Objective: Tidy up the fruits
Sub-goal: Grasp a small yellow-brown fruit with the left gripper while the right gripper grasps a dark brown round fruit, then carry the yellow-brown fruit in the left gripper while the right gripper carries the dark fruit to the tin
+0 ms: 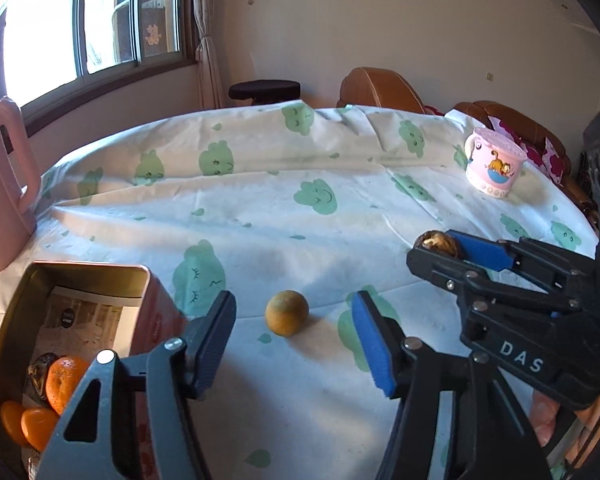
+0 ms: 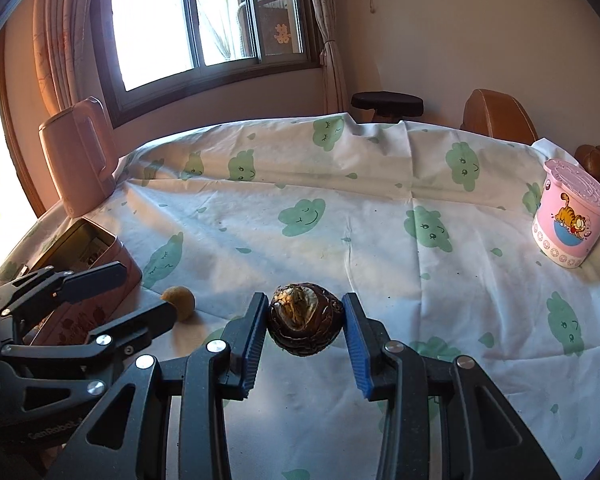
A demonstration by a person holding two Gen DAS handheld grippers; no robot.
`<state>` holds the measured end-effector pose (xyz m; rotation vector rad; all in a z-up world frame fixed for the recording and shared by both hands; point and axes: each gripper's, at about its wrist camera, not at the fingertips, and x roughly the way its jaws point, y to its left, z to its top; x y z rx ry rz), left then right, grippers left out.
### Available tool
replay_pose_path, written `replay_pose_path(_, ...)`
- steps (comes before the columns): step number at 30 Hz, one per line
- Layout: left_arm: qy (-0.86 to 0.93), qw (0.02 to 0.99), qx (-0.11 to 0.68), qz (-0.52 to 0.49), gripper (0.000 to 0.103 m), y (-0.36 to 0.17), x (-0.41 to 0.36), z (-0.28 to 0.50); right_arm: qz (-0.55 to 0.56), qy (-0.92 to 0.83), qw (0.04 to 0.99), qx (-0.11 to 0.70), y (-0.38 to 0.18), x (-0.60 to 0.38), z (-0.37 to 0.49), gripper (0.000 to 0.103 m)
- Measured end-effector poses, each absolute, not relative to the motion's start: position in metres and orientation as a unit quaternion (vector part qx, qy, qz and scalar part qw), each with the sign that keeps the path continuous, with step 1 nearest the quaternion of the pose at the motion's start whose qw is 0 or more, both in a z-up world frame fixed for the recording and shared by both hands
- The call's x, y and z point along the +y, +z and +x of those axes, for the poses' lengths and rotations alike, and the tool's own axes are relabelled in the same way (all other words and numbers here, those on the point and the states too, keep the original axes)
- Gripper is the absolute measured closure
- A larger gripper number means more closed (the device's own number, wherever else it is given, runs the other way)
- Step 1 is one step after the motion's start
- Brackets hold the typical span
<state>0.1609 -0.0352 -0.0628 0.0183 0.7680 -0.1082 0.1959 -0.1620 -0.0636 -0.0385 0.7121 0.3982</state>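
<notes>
Two fruits remain outside the tin [image 1: 80, 276]. Right gripper [image 2: 305, 326] clamps the dark fruit [image 2: 305, 324]; the left gripper [image 1: 294, 338], jaws wide, faces the yellow fruit [image 1: 287, 313] straight ahead between its fingers, tin at the table's left edge.

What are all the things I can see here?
Round yellow-green fruit: one, on the tablecloth between the left gripper's open fingers.
Dark brown fruit: one, held in the right gripper.
Tin box: one, pinkish, near left; holds orange fruits and something dark.
Cartoon cup: one, pink, lidded, far right.
Pink jug: one, far left.
Tablecloth: one, white with green clouds.
Chairs: brown, behind the table.
Window: one, back wall.
Left gripper: black, open.
Right gripper: black, blue pads, shut on the brown fruit.
</notes>
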Motion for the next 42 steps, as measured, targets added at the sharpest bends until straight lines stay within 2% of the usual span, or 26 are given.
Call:
replay_pose_path(4, -0.056, 0.913, 0.404, 0.011, 0.054, -0.075, -0.040, 0.178, -0.016, 0.193, 0.918, 0.344, -0.064, -0.162, 0.195, 0.063)
replay_pose_path(6, -0.057, 0.906, 0.419, 0.012, 0.056, -0.082, -0.042, 0.185, -0.019, 0.193, 0.918, 0.344, -0.064, -0.161, 0.195, 0.063)
replay_pose_path(10, -0.064, 0.902, 0.427, -0.001, 0.074, -0.085, -0.040, 0.187, -0.022, 0.197, 0.917, 0.347, -0.065, -0.160, 0.195, 0.063)
replay_pose_path(42, -0.082, 0.949, 0.303, -0.026, 0.076, -0.052, -0.030, 0.142, -0.028, 0.206, 0.947, 0.247, -0.043, -0.165, 0.161, 0.063)
